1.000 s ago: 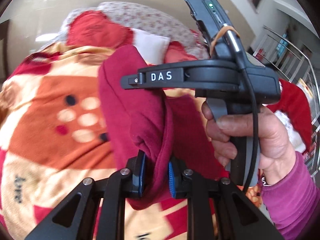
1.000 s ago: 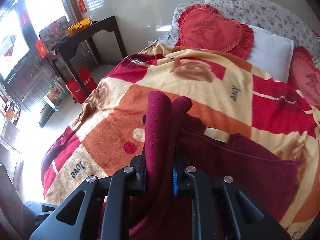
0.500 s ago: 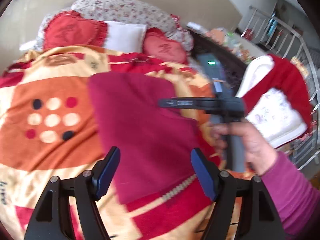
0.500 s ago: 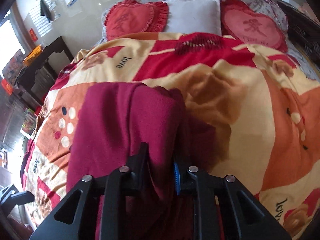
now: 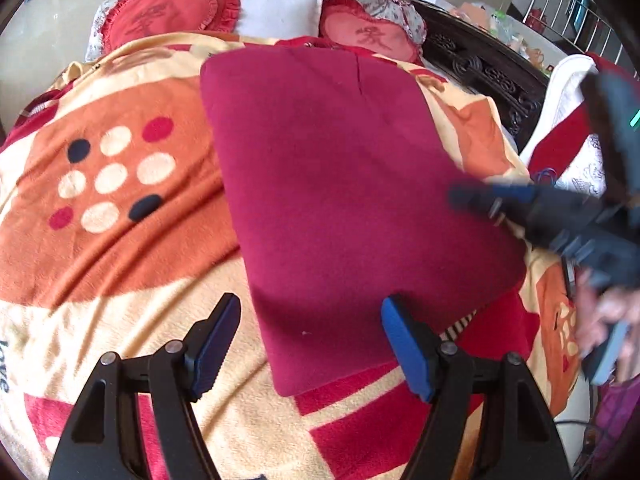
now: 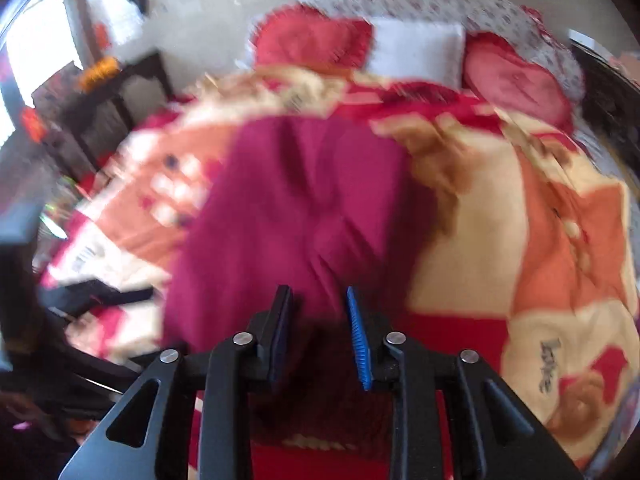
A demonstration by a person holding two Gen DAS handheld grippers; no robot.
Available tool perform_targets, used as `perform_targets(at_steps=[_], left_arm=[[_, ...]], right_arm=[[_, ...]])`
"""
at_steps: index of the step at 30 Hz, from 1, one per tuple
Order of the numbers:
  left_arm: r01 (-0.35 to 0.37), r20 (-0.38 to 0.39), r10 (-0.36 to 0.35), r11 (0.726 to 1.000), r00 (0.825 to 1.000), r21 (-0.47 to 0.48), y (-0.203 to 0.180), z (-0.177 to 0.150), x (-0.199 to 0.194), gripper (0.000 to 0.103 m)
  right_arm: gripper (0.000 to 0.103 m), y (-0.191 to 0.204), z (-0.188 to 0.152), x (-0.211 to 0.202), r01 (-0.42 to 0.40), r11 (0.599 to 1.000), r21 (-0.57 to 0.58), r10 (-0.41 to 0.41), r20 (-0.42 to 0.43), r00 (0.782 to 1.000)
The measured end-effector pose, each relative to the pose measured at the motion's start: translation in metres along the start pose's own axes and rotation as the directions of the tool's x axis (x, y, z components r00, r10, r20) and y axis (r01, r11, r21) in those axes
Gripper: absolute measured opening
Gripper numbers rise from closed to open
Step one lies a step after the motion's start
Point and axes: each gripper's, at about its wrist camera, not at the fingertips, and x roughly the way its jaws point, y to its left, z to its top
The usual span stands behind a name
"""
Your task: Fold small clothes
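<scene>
Two tongs show up in the left wrist view. The left gripper (image 5: 310, 344) has its blue pads spread wide, with nothing pinched. They sit over the near edge of the dark red folded soft cloth (image 5: 344, 200). This cloth lies flat and smooth on the orange, cream and red fuzzy blanket (image 5: 120, 240) that covers the bed. The right gripper (image 5: 460, 198) is a blur at the cloth's right edge, held by a blurry hand (image 5: 604, 312). Only this view shows the dark carved wood bed frame (image 5: 480, 68) and the metal rail (image 5: 572, 12).

The right wrist view is all blurry. The right gripper (image 6: 320, 336) has just been opening a little. Its pads stand a small way apart, with the cloth's (image 6: 296, 208) near edge by them, and I cannot tell if they pinch it. The cloth looks bumpy here. Only this view shows a dark wood side table (image 6: 116, 96) and a bright window (image 6: 36, 52).

Both views show two red heart pillows (image 5: 164, 20) and a white pillow (image 5: 280, 12).
</scene>
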Motion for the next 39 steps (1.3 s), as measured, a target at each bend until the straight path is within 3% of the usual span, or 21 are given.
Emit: perform_targets(at_steps=[2,5,9,11,14,15,16,21,23,28,31,34,37,39], left_arm=[[-0.001,-0.019,0.001,1.0,1.0,0.012,-0.001,-0.003,0.003,0.077],[-0.012,0.004,0.012,1.0,1.0,0.027,-0.002,-0.004,-0.002,0.077],[-0.007,0.05,0.006,1.0,0.999,0.013,-0.006,0.001,-0.01,0.077],[0.003,0.046,-0.004,1.0,0.999,0.019,-0.01,0.004,-0.008,0.077],[-0.022,0.034,0.02,0.999,0.999,0.042,-0.016,0.005,-0.003,0.077],[-0.029,0.034,0.028,0.998,0.999,0.05,-0.018,0.005,-0.002,0.078],[-0.036,0.033,0.034,0.998,0.999,0.06,-0.019,0.004,-0.002,0.079],[-0.037,0.025,0.035,0.995,0.999,0.094,-0.025,0.002,0.004,0.079],[-0.047,0.017,0.045,0.994,0.999,0.102,-0.027,0.001,0.007,0.079],[-0.046,0.014,0.045,0.995,0.999,0.093,-0.025,0.001,0.008,0.08],[-0.045,0.015,0.044,0.995,0.999,0.084,-0.024,0.002,0.008,0.08],[-0.049,0.019,0.048,0.995,0.999,0.087,-0.024,0.002,0.008,0.08],[-0.046,0.017,0.044,0.996,0.999,0.081,-0.023,0.002,0.007,0.08],[-0.037,0.01,0.036,0.997,0.999,0.067,-0.021,0.001,0.007,0.08]], right_arm=[[0.01,-0.015,-0.021,0.018,-0.047,0.995,0.085,0.052,-0.055,0.997],[0.01,-0.023,-0.025,0.01,-0.093,0.989,0.119,0.097,-0.03,0.995],[0.018,-0.035,0.004,-0.011,-0.157,0.97,0.187,0.145,0.073,0.987],[0.025,-0.041,0.022,-0.009,-0.138,0.964,0.229,0.116,0.107,0.988],[0.026,-0.05,0.05,0.014,-0.1,0.953,0.286,0.075,0.099,0.992],[0.021,-0.052,0.059,0.025,-0.113,0.946,0.303,0.093,0.081,0.992],[0.001,-0.052,0.065,0.034,-0.117,0.944,0.308,0.102,0.065,0.993],[0.0,-0.05,0.07,0.032,-0.001,0.975,0.22,-0.018,0.085,0.996],[0.0,-0.056,0.065,0.048,0.039,0.973,0.229,-0.052,0.054,0.997],[0.0,-0.06,0.059,0.032,0.013,0.961,0.275,-0.037,0.081,0.996],[0.0,-0.045,0.054,0.004,0.034,0.972,0.231,-0.061,0.112,0.992],[0.0,-0.024,0.044,-0.016,-0.03,0.987,0.159,0.009,0.13,0.991],[0.0,-0.008,0.025,-0.016,-0.033,0.993,0.115,0.022,0.096,0.995],[0.0,-0.006,0.009,0.0,0.028,0.994,0.106,-0.032,0.034,0.999]])
